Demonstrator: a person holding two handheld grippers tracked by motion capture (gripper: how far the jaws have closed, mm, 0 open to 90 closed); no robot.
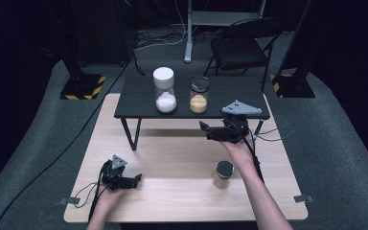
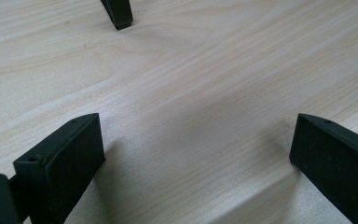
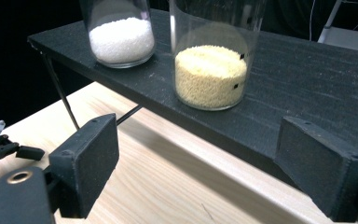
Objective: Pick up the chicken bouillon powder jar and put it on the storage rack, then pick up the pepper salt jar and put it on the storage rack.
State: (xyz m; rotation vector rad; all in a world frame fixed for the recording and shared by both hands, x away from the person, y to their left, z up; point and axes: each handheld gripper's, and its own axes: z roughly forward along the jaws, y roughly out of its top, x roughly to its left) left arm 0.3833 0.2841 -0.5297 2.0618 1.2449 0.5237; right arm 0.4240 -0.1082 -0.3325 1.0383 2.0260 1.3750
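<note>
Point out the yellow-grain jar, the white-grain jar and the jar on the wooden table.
Yellow-grain jar (image 3: 210, 77), right gripper view, on its grains.
White-grain jar (image 1: 165, 101), high view, on its grains.
Jar on the wooden table (image 1: 224, 168), high view, on its dark lid.

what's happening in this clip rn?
A person holds a two-jaw gripper in each hand at a light wooden table. The right gripper is raised, jaws open and empty, pointed at the clear glass jar of yellow grains on the black raised shelf, next to a white-lidded jar of white grains. The left gripper rests open on the tabletop. A third dark-lidded jar stands on the wooden table, untouched.
</note>
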